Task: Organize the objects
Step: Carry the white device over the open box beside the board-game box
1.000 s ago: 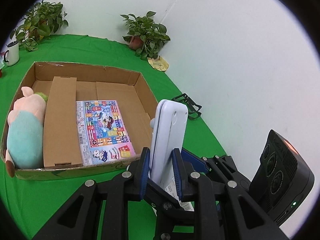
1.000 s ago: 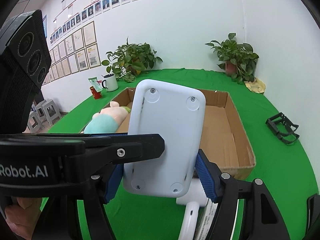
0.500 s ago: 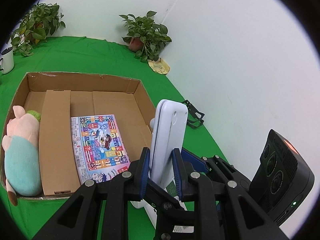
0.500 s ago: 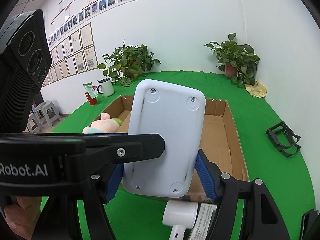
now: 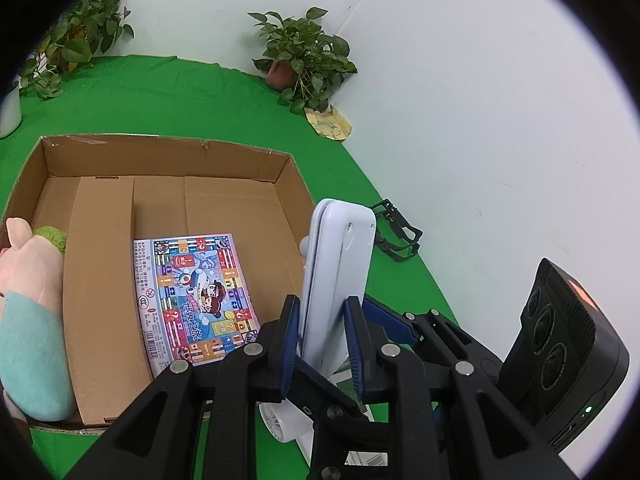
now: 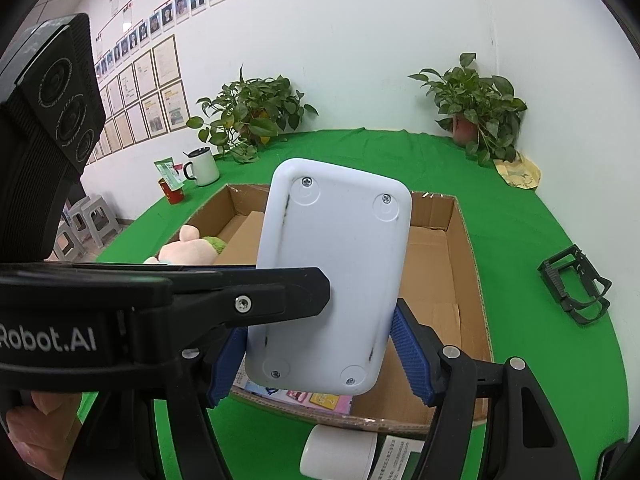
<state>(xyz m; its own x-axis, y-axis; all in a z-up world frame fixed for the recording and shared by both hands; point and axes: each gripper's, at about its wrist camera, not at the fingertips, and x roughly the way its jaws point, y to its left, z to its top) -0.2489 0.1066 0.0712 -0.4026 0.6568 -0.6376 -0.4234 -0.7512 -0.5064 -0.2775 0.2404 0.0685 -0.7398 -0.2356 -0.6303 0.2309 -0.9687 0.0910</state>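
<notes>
A flat white plastic device [image 5: 340, 264] with screws and round feet on its back [image 6: 332, 280] stands upright in the air, held by both grippers. My left gripper [image 5: 322, 308] is shut across its thin thickness. My right gripper [image 6: 320, 340] is shut across its wide sides, blue pads [image 6: 408, 348] against the edges. The device hangs over the near right corner of an open cardboard box [image 5: 168, 160], whose right wall [image 6: 468, 260] shows behind it. Inside lie a pink and teal plush toy [image 5: 28, 280] at the left and a colourful board game box [image 5: 196, 296] in the middle.
A white appliance [image 5: 280, 420] and a paper leaflet [image 6: 396, 456] lie on the green cloth just before the box. A black plastic cage [image 6: 572, 288] sits to the right. Potted plants [image 6: 476, 108], a white mug [image 6: 204, 166] and a red cup [image 6: 172, 192] stand at the back.
Both grippers have carried the white device forward to the box, which now looks nearer and lower in both views. The grip on the device is unchanged.
</notes>
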